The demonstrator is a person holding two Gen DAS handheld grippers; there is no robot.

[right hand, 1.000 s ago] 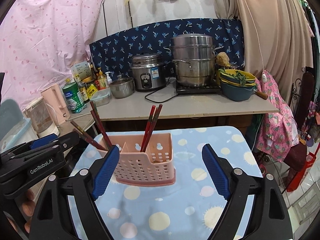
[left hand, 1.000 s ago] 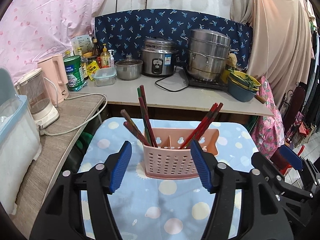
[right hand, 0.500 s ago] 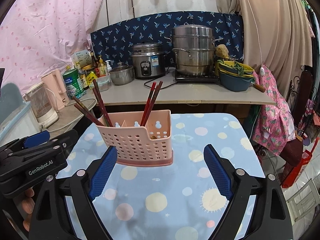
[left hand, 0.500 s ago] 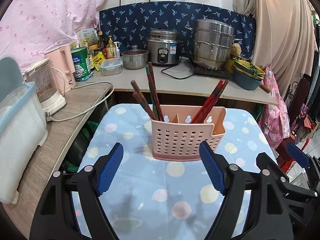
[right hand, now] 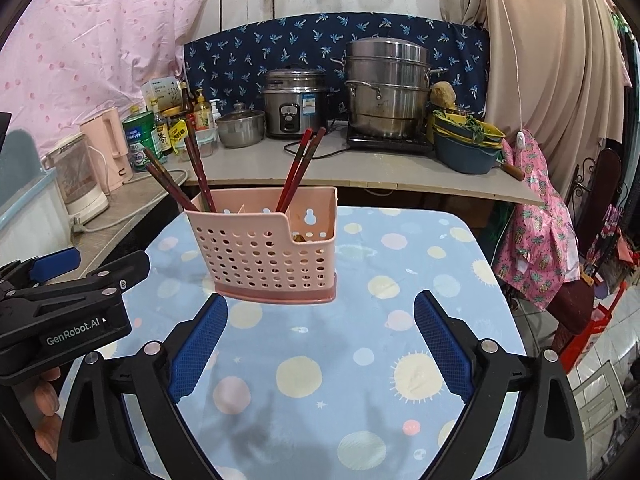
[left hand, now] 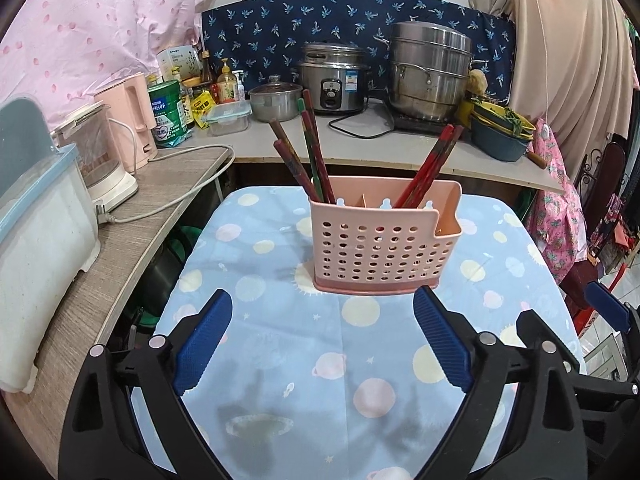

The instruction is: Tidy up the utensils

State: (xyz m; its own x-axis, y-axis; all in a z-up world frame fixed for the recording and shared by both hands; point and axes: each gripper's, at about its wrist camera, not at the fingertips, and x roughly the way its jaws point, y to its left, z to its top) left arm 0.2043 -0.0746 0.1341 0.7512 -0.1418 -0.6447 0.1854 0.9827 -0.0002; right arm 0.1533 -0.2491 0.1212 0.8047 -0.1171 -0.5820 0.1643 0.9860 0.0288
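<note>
A: Chopsticks, two lots, both in the pink holder (left hand: 384, 248). Dark ones (left hand: 306, 152) stand in the left compartment, leaning left. Red pair (left hand: 434, 166) in the middle compartment, leaning right. Middle of the spotted tablecloth (left hand: 280, 360).

B: Sorted by colour, then?

A: Looks that way. My guess is the divider is there to keep the sets apart. They lean because the slots are wide and only the rim props them.

B: Right-hand compartment?

A: Lower front wall. Something small and brownish at the bottom in the right view; can't tell what.

B: Left gripper (left hand: 322, 340)?

A: Fingers spread wide, nothing between them, short of the holder's base. The right pad (left hand: 442, 342) tip sits near its bottom corner in the picture; I judge it apart.

B: Right gripper (right hand: 320, 344)?

A: Same. Spread wide, empty, short of the holder.

B: So the job?

A: No loose utensils on the cloth. I'd call it done or nearly so.

B: Risks?

A: Holder is light and top-heavy. A nudge could tip it.
</note>
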